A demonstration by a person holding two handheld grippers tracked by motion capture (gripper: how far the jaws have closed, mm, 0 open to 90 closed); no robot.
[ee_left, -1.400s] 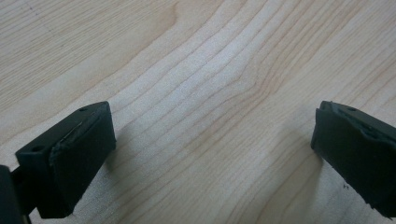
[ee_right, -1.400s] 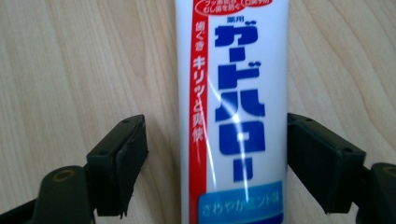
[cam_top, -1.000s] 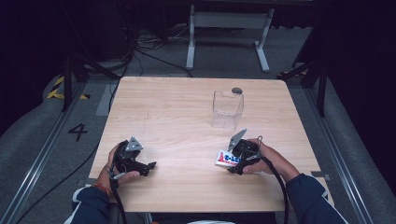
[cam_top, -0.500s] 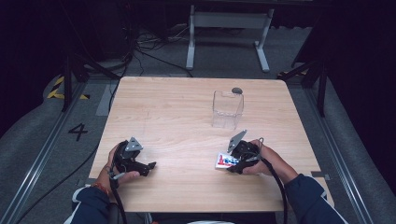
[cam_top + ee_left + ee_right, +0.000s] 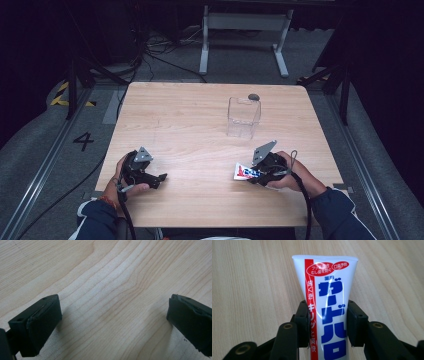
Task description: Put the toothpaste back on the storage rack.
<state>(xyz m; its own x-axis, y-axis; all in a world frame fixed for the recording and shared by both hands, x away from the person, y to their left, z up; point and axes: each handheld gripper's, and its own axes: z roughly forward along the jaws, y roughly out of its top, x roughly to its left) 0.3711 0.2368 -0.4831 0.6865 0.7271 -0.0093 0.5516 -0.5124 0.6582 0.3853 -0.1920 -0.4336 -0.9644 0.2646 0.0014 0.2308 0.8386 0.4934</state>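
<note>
One clear plastic box [image 5: 243,116] toward the far right of the pale wooden worktop [image 5: 185,125], open-topped, with one small dark round thing [image 5: 253,96] just beyond its far edge. Bare wood between box and both grippers. Beyond the worktop, a dark floor with cables and a grey metal frame [image 5: 245,30].

One toothpaste tube [image 5: 328,302], white with a red stripe and blue lettering, pinched across its body by the right gripper [image 5: 327,325], flat crimped end pointing away over the wood. From above, at near right, tube [image 5: 246,172] sticking out leftward from the right gripper [image 5: 260,172], low over the worktop.

Left gripper [image 5: 112,320] at near left, jaws spread wide over bare wood, holding nothing. Two grippers, one tube, one box.
</note>
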